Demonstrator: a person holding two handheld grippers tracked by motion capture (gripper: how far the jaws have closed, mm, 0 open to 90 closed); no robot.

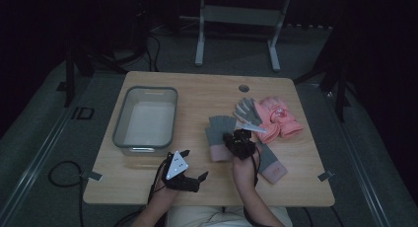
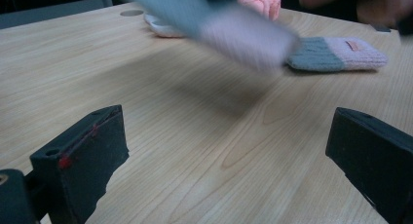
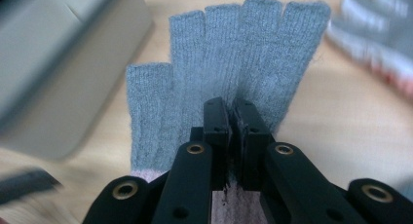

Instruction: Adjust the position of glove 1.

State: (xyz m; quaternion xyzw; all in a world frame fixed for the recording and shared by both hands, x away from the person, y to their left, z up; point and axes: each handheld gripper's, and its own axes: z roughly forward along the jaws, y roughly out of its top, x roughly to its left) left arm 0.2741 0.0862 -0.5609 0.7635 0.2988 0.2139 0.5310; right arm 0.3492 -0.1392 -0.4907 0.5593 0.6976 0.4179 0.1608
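A grey fingerless glove with a pink cuff [image 1: 220, 134] hangs just above the table's middle, and my right gripper [image 1: 240, 140] is shut on it near the cuff. In the right gripper view the black jaws [image 3: 231, 109] pinch the knit of this glove [image 3: 234, 53], whose fingers spread away from me. Its twin [image 1: 270, 164] lies flat to the right of my right hand. My left gripper [image 1: 193, 164] rests near the front edge, open and holding nothing. Its own view shows the jaws wide apart [image 2: 229, 141] over bare wood, with the held glove [image 2: 234, 24] blurred ahead.
A grey plastic bin [image 1: 145, 121] stands at the left of the wooden table [image 1: 197, 91]. Pink gloves [image 1: 280, 117] and a grey-and-white glove [image 1: 248, 111] lie at the back right. The second grey glove [image 2: 336, 53] lies beyond the left gripper.
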